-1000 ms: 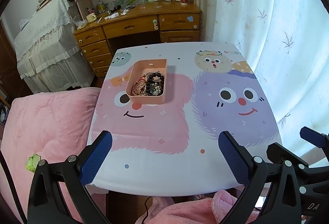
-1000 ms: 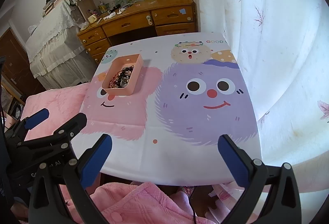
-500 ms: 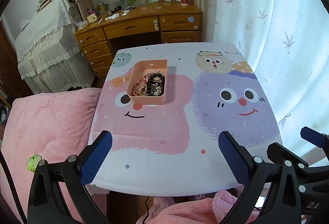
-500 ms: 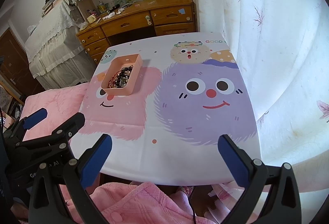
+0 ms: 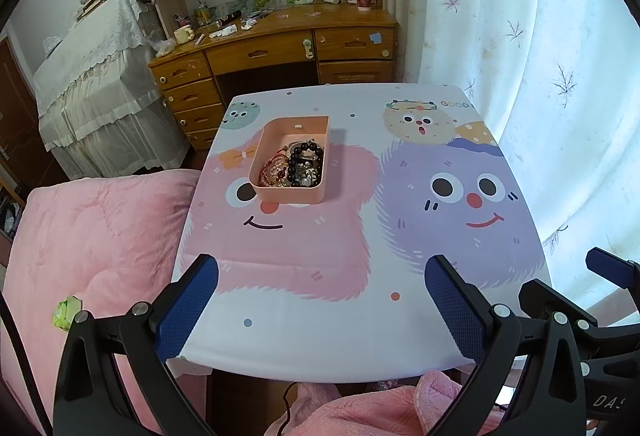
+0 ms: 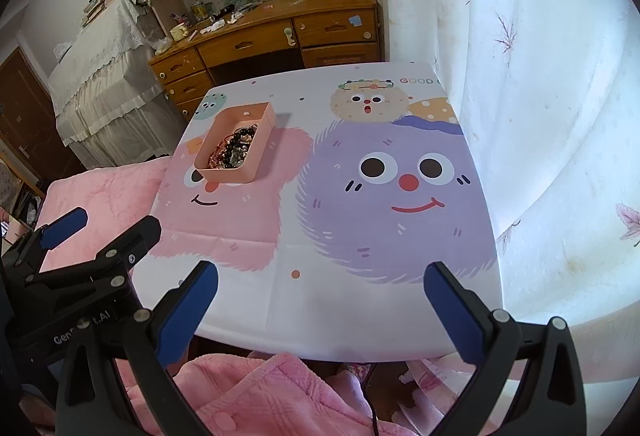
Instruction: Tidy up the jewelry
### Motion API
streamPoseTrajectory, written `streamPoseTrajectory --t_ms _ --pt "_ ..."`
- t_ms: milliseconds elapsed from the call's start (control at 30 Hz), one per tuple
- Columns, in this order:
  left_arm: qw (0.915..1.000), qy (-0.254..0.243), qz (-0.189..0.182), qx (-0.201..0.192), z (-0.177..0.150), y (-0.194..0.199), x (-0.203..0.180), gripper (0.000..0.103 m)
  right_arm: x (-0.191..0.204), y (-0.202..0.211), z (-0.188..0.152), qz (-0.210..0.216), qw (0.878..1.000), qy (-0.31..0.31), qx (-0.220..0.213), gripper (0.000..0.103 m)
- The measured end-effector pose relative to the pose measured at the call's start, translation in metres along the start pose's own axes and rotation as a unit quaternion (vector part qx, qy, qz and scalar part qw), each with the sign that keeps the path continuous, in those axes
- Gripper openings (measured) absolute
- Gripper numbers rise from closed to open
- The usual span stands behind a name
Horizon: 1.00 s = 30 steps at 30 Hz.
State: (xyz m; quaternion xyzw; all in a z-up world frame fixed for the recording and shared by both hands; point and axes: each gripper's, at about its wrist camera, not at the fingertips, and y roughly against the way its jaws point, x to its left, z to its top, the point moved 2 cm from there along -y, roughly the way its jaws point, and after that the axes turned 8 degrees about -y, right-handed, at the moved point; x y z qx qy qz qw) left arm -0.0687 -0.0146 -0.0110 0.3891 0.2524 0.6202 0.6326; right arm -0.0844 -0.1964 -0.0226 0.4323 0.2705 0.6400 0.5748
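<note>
While both grippers' jaws gape empty, oblong peach plastic tray of tangled beaded jewelry lies long axis running away from cameras on cartoon-print tablecloth.

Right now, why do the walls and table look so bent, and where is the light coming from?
Left wrist view: a fisheye lens bows the table edges and darkens the corners; daylight glows through the curtain on the right, so the tray casts its shadow rightwards. Right wrist view: same bending, and the curtain is washed out towards the frame's edge.
</note>
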Motion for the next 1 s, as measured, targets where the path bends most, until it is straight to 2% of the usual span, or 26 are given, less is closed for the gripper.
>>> streamPoseTrajectory --t_ms 1000 --pt "0.9999 0.004 0.015 0.004 0.0056 -0.0028 -0.0041 0.102 0.0004 -0.0019 0.0017 0.000 1.000 -0.002 0.003 0.103"
